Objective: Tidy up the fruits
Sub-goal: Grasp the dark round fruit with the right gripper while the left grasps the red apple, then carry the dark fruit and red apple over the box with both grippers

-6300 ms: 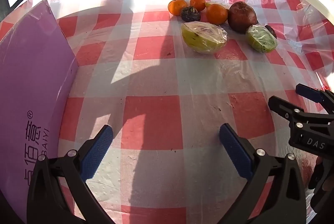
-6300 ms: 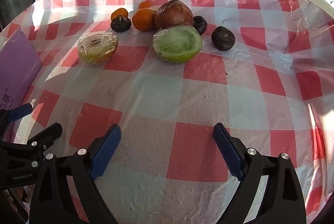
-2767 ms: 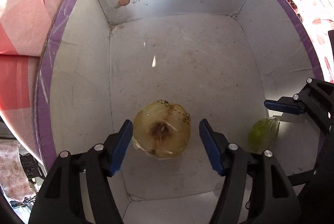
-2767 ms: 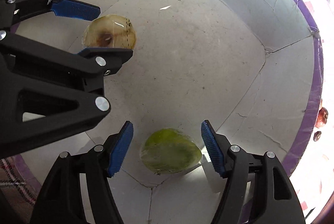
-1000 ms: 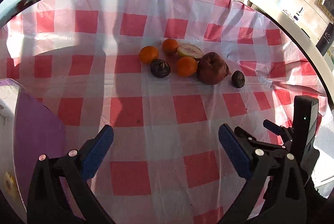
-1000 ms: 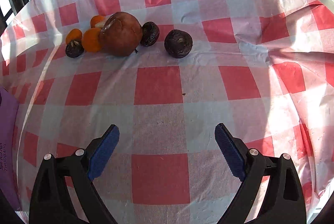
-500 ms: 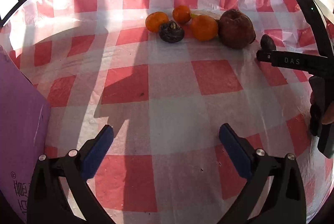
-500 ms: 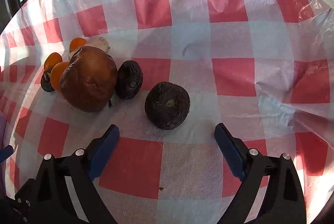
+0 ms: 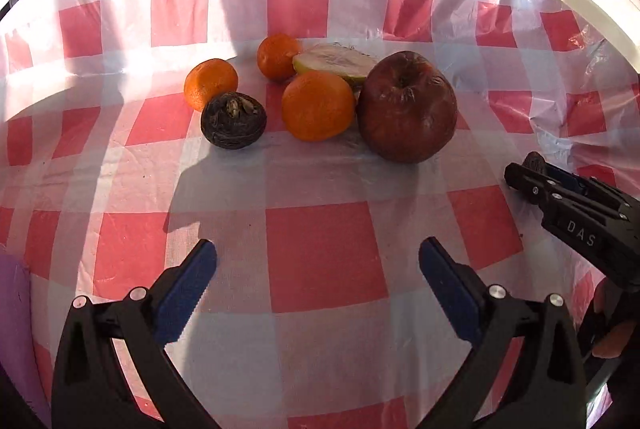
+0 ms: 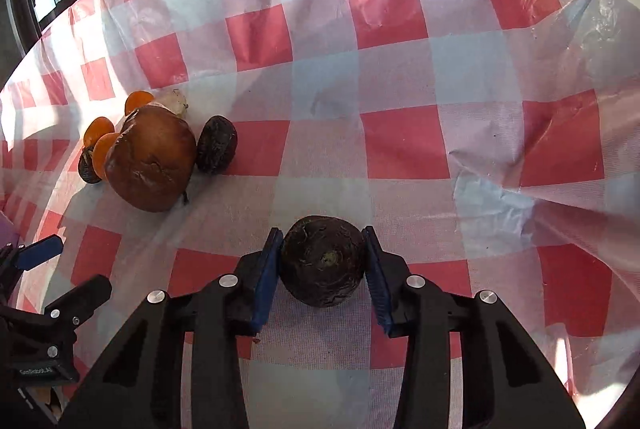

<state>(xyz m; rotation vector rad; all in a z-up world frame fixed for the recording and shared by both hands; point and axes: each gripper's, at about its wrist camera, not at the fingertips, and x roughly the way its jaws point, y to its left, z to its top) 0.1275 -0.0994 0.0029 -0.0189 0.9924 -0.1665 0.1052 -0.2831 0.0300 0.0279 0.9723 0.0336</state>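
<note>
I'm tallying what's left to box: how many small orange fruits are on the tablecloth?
3. One sits leftmost behind the dark wrinkled fruit, one farthest back beside the cut pale fruit, one against the big brown apple. Others may be hidden.

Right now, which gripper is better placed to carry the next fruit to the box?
Right. The right gripper has just closed its blue pads on the dark round fruit. The left gripper is open and empty over bare tablecloth, short of the wrinkled fruit and the oranges.

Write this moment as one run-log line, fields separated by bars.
right gripper: just closed on dark round fruit | left gripper: open, empty | big brown fruit, oranges: on checked cloth
</note>
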